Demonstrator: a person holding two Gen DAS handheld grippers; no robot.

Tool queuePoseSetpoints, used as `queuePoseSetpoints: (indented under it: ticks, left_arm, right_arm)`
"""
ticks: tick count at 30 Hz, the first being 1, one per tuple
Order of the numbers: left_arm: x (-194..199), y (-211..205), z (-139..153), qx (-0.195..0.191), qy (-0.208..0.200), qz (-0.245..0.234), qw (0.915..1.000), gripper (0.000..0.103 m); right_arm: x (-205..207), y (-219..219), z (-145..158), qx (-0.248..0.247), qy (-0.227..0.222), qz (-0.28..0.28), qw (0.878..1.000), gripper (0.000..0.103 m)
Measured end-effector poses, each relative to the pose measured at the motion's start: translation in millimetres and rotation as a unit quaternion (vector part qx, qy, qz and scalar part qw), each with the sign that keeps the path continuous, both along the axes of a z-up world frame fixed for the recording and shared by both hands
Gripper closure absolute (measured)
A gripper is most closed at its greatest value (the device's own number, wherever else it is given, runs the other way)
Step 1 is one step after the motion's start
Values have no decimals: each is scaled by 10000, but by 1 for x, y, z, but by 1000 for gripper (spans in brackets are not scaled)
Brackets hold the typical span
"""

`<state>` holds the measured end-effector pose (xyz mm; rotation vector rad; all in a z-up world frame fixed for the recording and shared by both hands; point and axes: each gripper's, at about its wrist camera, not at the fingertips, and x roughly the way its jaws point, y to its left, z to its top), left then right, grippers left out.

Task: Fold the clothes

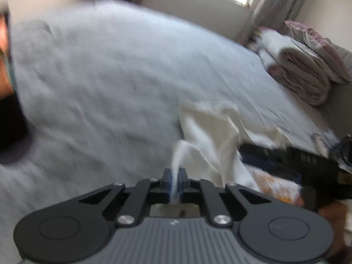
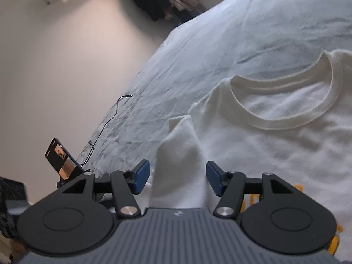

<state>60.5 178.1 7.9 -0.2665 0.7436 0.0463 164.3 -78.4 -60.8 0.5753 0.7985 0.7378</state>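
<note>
On bed (image 2: 220, 44): left gripper (image 1: 175, 183) jaws pinching white T-shirt (image 2: 275, 136) fabric; right gripper (image 2: 177, 177) jaws apart, sleeve fold between.

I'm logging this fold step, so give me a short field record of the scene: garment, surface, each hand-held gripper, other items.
garment: white T-shirt, collar visible, lying on the bed
surface: bed sheet, pale, wrinkled
left hand-held gripper: shut on a fold of the shirt
right hand-held gripper: open, a raised fold between the pads, not pinched
other items: phone and cable at the bed edge; folded bedding
</note>
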Motion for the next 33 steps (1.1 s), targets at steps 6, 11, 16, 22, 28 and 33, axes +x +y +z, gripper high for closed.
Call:
queuePoseSetpoints:
  ticks: [6, 11, 16, 22, 28, 33]
  left_arm:
    - [6, 1, 36, 1285, -534, 776, 9872, 97]
    - [28, 14, 55, 2075, -737, 1234, 9676, 97]
    - [49, 25, 61, 3027, -869, 1679, 9341, 97]
    - [81, 50, 57, 3746, -721, 2191, 8980, 97]
    - [103, 74, 55, 3935, -298, 2754, 8766, 90]
    - [96, 57, 60, 3977, -478, 2642, 8773, 65]
  right_arm:
    - [1, -6, -2, 286, 95, -66, 9995, 42]
    - [0, -1, -3, 301, 119, 20, 9995, 42]
    - [1, 0, -8, 288, 199, 50, 9994, 42]
    - [-1, 0, -11, 271, 256, 91, 9993, 42]
    - [-3, 1, -13, 248, 252, 114, 9993, 42]
    - [0, 2, -14, 245, 255, 106, 9993, 42]
